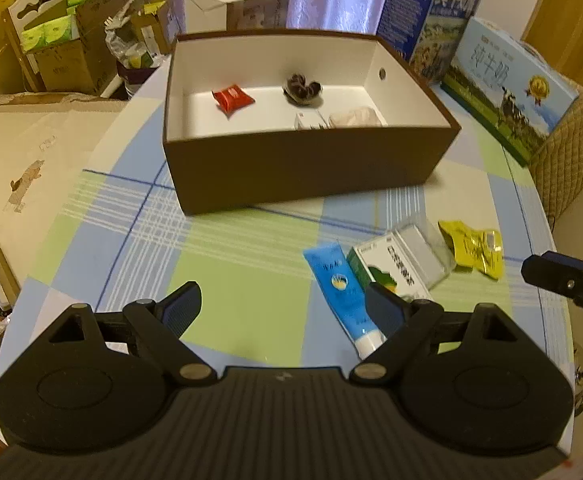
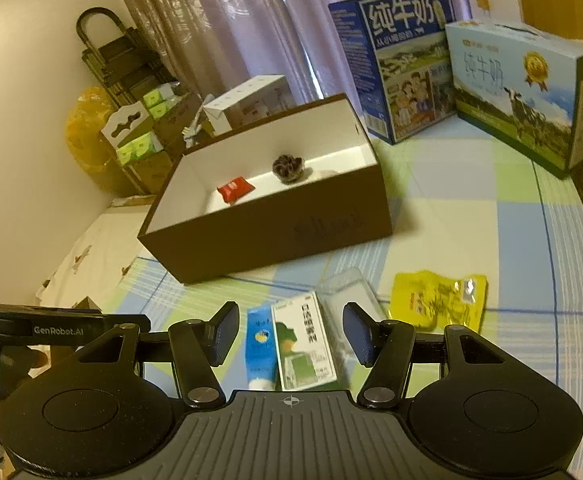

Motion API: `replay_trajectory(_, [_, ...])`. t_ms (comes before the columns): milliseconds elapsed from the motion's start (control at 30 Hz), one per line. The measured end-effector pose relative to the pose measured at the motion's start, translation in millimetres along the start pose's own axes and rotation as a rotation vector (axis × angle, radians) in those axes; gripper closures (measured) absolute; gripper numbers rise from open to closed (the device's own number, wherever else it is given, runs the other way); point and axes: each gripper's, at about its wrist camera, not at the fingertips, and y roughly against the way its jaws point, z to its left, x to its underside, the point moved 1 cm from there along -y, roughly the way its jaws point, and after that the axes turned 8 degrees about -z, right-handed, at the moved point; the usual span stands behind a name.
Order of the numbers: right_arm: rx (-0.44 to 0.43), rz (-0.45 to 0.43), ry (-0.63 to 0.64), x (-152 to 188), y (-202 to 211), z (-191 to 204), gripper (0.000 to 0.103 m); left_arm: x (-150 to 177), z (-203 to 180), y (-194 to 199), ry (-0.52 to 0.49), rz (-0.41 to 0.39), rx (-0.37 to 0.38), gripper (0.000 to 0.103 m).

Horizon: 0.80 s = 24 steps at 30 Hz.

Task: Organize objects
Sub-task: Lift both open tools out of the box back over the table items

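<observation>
Both grippers empty, fingers spread wide: left gripper (image 1: 283, 306) hovers over the checked tablecloth (image 1: 231, 248), right gripper (image 2: 291, 334) sits above the green-and-white carton (image 2: 305, 344), straddling it without touching. Carton lies between the blue tube (image 2: 260, 346) and a clear plastic case (image 2: 345, 292), yellow foil packet (image 2: 437, 300) just beyond, all on the cloth near the brown box (image 1: 303, 164). Box already holds a red sachet (image 1: 232, 98), a dark wrapped lump (image 1: 301, 87) (contents unclear) and two pale items by the near wall.
</observation>
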Motion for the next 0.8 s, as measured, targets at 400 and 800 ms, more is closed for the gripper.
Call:
replay_trajectory(400, [0.081,0.07,-0.037,29,6,-17,0.048,28,-14,-16,-0.039,0.074,-0.001,0.016])
replay_trajectory(800, [0.195,0.113,-0.052,45,7,-44,0.048,47,-23,-45,-0.028,0.137,0.043,0.017])
